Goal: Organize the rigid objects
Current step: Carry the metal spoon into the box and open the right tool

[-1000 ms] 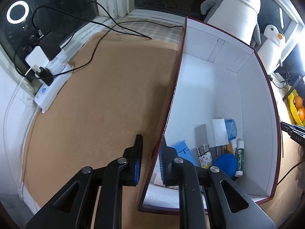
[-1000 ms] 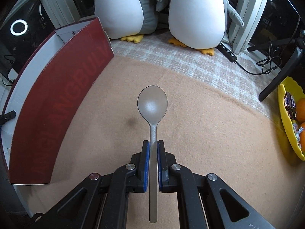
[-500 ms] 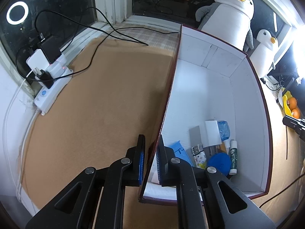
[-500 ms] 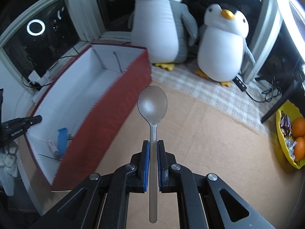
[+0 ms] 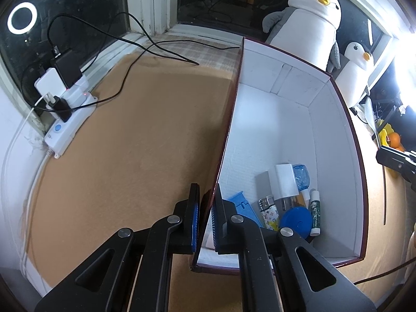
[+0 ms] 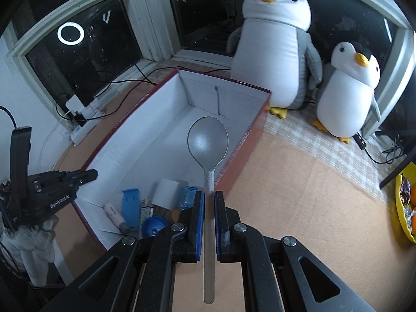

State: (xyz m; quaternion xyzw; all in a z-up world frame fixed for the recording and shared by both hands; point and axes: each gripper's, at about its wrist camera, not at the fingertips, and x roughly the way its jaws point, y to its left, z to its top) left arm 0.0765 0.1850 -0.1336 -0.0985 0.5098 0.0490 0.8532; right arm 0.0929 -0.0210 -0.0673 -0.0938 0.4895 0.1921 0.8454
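A red box with a white inside (image 5: pixel 338 135) stands on the tan mat; it also shows in the right wrist view (image 6: pixel 145 140). My left gripper (image 5: pixel 205 208) is shut on the box's near left wall (image 5: pixel 228 119). My right gripper (image 6: pixel 209 208) is shut on the handle of a grey metal spoon (image 6: pixel 208 143), held in the air with its bowl over the box's right wall. In the box's near end lie a white charger (image 5: pixel 284 179), a blue lid (image 5: pixel 296 219), a blue tray (image 5: pixel 241 205), a lighter (image 5: pixel 267 208) and a glue stick (image 5: pixel 314 213).
Two plush penguins (image 6: pixel 275 52) (image 6: pixel 348 93) stand behind the box. A white power strip with plugs and cables (image 5: pixel 67 114) lies at the mat's left edge. A yellow bowl of oranges (image 6: pixel 405 208) sits at the right. The left gripper shows at the left of the right wrist view (image 6: pixel 65 179).
My left gripper has closed onto the box wall. My right gripper has carried the spoon up and left, from over the mat to over the box.
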